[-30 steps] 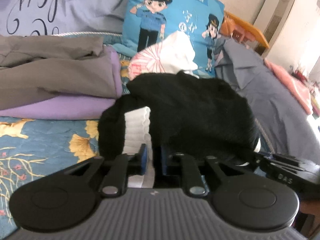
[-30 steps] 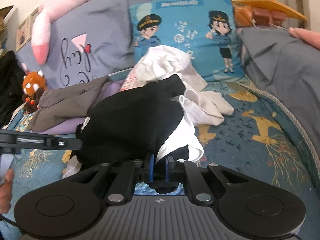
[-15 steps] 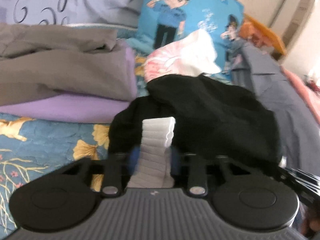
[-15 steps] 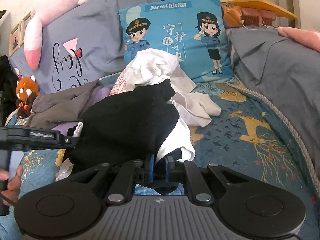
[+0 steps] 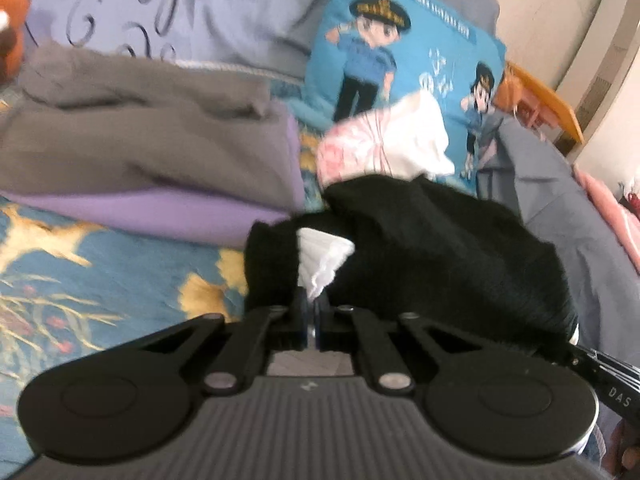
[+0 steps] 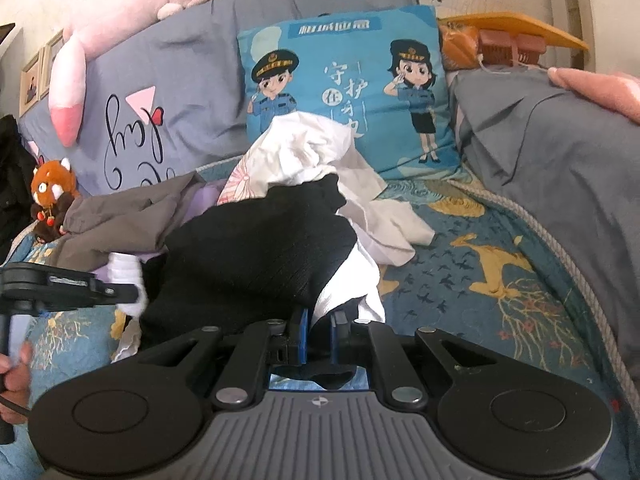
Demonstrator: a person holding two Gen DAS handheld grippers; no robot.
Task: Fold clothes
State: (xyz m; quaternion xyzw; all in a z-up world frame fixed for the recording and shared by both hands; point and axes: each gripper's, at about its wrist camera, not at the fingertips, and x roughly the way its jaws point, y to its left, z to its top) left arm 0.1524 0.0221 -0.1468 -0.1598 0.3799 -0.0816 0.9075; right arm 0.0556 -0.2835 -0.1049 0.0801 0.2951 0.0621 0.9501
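A black knit garment with white ribbed trim (image 5: 432, 248) lies bunched on the patterned bedspread between both grippers. My left gripper (image 5: 311, 312) is shut on its white ribbed edge (image 5: 320, 256), which puckers up from the jaws. In the right wrist view the same black garment (image 6: 256, 256) spreads ahead, and my right gripper (image 6: 318, 332) is shut on its black and white hem. The left gripper's body (image 6: 68, 284) shows at the far left, held by a hand (image 6: 12, 376).
Folded grey trousers on a purple garment (image 5: 132, 160) sit to the left. A crumpled white and pink garment (image 6: 316, 160) lies behind the black one, against a blue cartoon pillow (image 6: 344, 84). A grey duvet (image 6: 552, 152) rises on the right; a plush toy (image 6: 50, 188) sits far left.
The left gripper opened around the white ribbed edge, then closed on it, pinching it into a pucker. The right gripper kept its hold and the view drew slightly nearer.
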